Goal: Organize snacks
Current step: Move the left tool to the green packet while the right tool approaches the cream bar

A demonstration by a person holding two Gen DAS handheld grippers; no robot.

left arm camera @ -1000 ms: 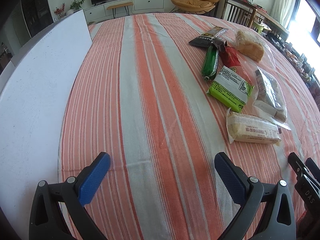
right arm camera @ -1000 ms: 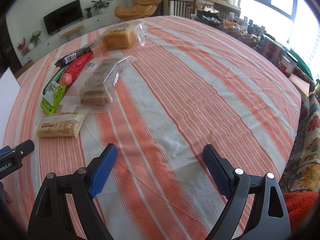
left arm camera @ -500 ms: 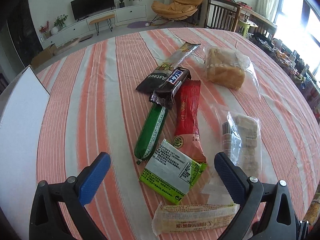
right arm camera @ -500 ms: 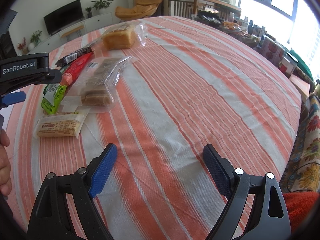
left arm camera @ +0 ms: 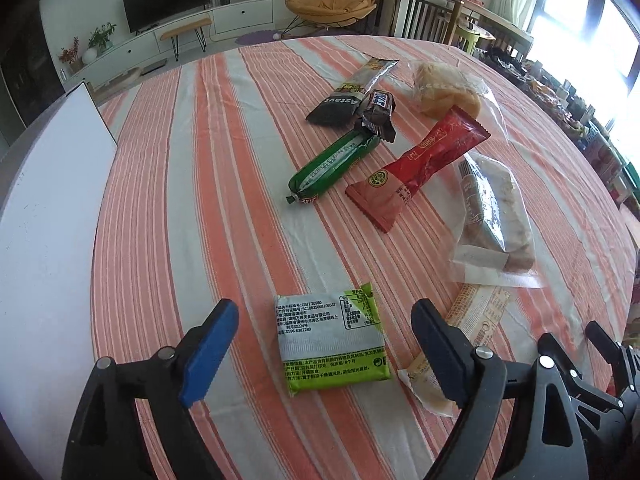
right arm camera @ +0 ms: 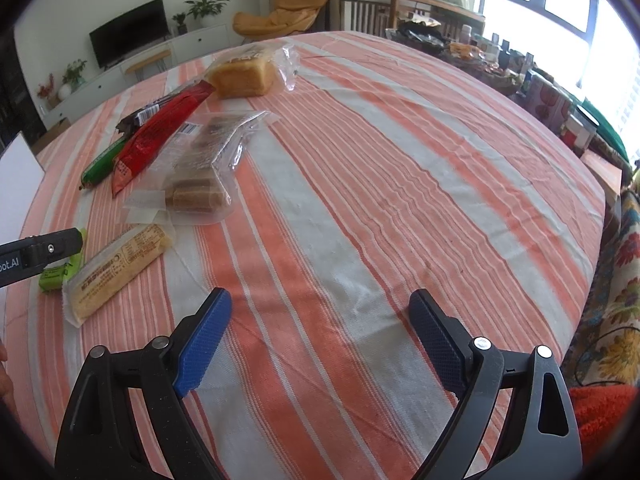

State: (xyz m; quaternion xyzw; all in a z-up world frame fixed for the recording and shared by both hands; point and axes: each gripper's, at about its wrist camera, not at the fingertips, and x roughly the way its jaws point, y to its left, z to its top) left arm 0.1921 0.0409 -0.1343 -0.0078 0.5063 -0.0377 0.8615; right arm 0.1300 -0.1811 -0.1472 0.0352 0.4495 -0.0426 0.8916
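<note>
Left wrist: green snack packet (left arm camera: 334,344) lies between the closing left tongs (left arm camera: 324,336), untouched.

Both wrist cameras are looking steeply down along their fingers, close over the striped tablecloth (left arm camera: 224,184). Both are sharing the snack cluster: centre-right for the left view, upper left for the right.

Eight snack packets on the striped tablecloth (left arm camera: 240,200)

Two green: packet (left arm camera: 332,344), tube (left arm camera: 332,162). Two dark wrappers (left arm camera: 348,94) (left arm camera: 378,114). One red sachet (left arm camera: 420,164). Two clear bags (left arm camera: 448,92) (left arm camera: 494,216). One beige bar (right arm camera: 120,268).
</note>
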